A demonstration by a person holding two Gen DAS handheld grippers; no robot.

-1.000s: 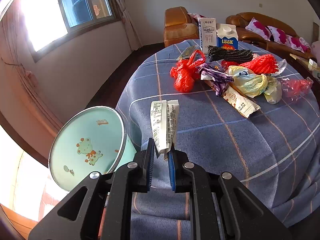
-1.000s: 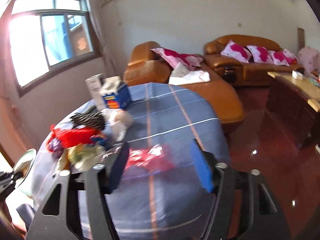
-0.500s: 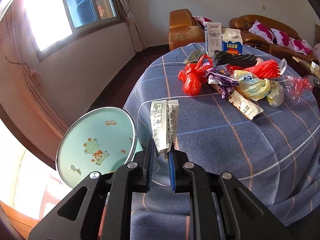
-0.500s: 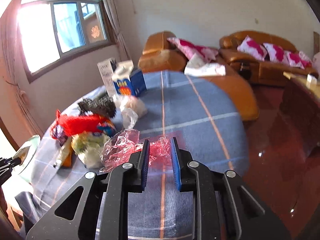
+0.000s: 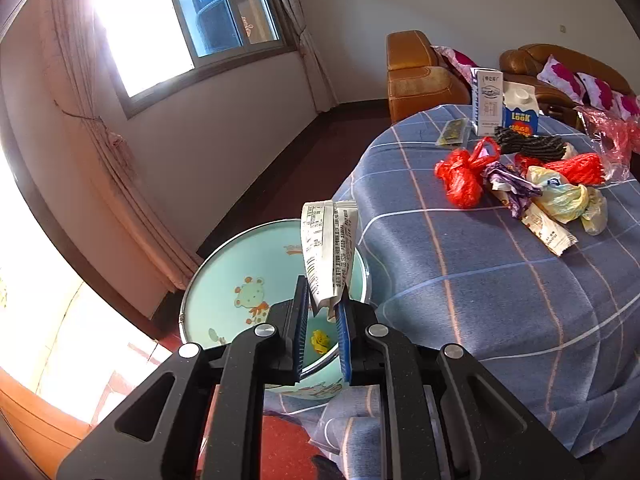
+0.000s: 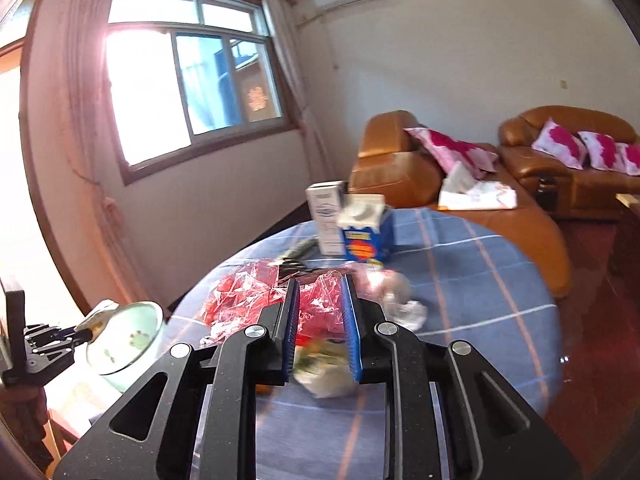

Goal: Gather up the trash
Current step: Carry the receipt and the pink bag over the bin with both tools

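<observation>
My left gripper (image 5: 323, 308) is shut on a white printed wrapper (image 5: 329, 246) and holds it upright over the pale green basin (image 5: 224, 292) beside the table. My right gripper (image 6: 320, 304) is shut on a crinkled red clear plastic wrapper (image 6: 244, 294), lifted above the table; the wrapper also shows at the far right in the left wrist view (image 5: 610, 140). The left gripper (image 6: 86, 334) and basin (image 6: 128, 342) show at the left of the right wrist view. More trash lies on the table: a red bag (image 5: 460, 178), a purple wrapper (image 5: 508, 184), a yellowish bag (image 5: 568, 200).
The round table has a blue checked cloth (image 5: 480, 280). Two cartons (image 5: 502, 106) stand at its far edge, with black mesh (image 5: 528, 146) and red mesh (image 5: 576, 168) near them. Brown sofas (image 6: 400, 168) stand behind. A window (image 5: 192, 12) is at the left.
My left gripper has carried the white wrapper left, from the table edge to over the basin. My right gripper has shut on the red plastic wrapper and lifted it.
</observation>
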